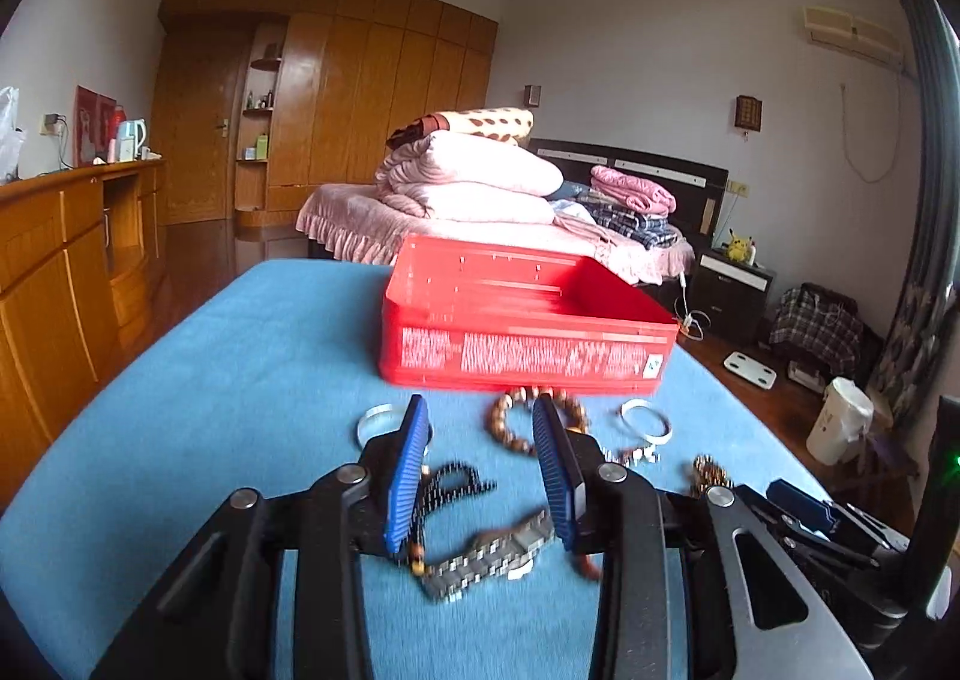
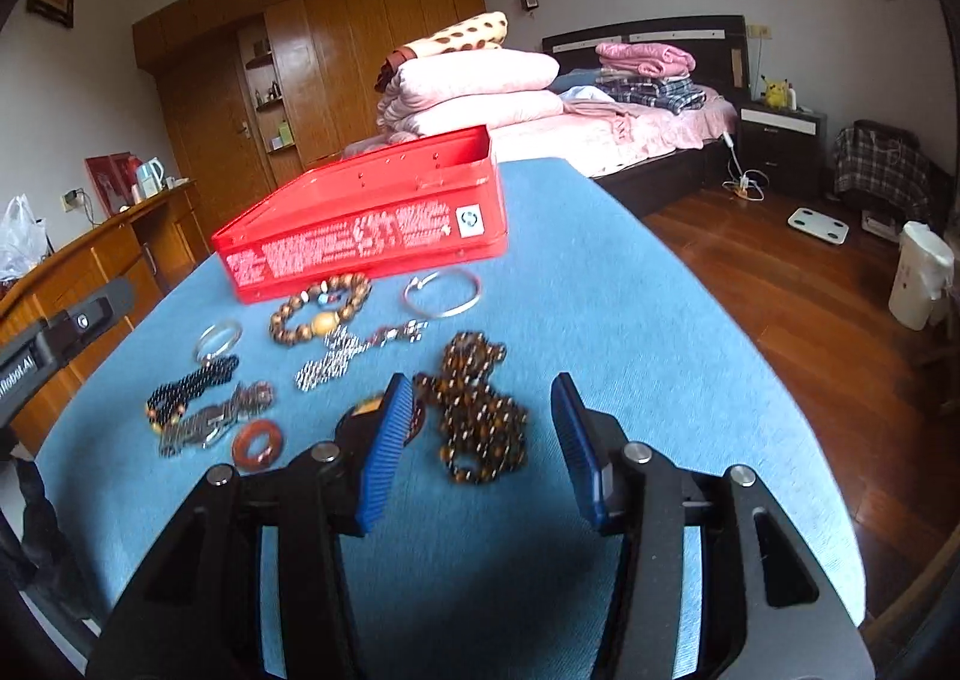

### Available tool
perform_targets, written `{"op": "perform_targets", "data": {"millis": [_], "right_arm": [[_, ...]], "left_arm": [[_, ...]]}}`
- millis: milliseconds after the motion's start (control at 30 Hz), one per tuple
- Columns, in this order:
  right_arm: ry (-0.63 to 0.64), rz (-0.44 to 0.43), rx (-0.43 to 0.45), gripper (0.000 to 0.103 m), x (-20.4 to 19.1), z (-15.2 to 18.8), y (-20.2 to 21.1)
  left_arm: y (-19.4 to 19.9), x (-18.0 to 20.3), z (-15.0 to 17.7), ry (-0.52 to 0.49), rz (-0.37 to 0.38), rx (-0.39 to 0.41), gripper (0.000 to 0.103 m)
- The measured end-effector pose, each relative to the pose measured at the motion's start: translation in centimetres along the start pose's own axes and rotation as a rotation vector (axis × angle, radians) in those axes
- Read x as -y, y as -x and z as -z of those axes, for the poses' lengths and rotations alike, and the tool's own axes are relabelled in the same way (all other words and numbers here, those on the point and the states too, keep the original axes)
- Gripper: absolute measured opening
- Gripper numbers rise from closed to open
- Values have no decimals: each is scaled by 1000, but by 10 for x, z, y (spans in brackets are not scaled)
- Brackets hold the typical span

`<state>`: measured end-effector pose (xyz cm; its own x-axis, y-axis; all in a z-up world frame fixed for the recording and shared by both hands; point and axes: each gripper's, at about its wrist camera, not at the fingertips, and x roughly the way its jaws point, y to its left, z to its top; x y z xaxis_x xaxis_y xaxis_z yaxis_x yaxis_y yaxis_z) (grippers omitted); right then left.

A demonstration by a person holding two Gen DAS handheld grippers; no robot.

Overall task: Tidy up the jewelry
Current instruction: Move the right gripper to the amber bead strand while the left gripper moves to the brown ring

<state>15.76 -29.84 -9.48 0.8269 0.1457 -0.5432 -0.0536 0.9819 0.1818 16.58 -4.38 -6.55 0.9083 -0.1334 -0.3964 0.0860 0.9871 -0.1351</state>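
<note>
While hovering with fingers parted and empty: left gripper (image 1: 481, 440) over metal watch (image 1: 489, 554), right gripper (image 2: 483, 419) over brown bead necklace (image 2: 480, 410), red tin (image 2: 372, 224) standing beyond on blue table (image 2: 600, 320).

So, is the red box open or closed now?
Open: the red box has no lid on it, and its inner walls show from above. Whether anything lies inside, cannot tell.

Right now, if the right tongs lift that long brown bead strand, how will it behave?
The brown bead strand lies in loose heaped loops, so it is probably floppy and would dangle. Its glossy round beads may slip between the right tongs' open pads.
</note>
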Motion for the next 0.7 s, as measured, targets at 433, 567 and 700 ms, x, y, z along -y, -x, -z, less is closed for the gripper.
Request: {"op": "perform_targets", "data": {"millis": [433,567,700], "right_arm": [[18,-3,-32,50,-5,-3,-14],[55,39,-31,42,-9,-2,-16],[84,64,-31,31,-13,-2,-17]], "left_arm": [[4,-9,22,11,-39,-2,40],[1,-6,26,18,-29,-14,40],[4,3,29,5,-4,-20,40]]}}
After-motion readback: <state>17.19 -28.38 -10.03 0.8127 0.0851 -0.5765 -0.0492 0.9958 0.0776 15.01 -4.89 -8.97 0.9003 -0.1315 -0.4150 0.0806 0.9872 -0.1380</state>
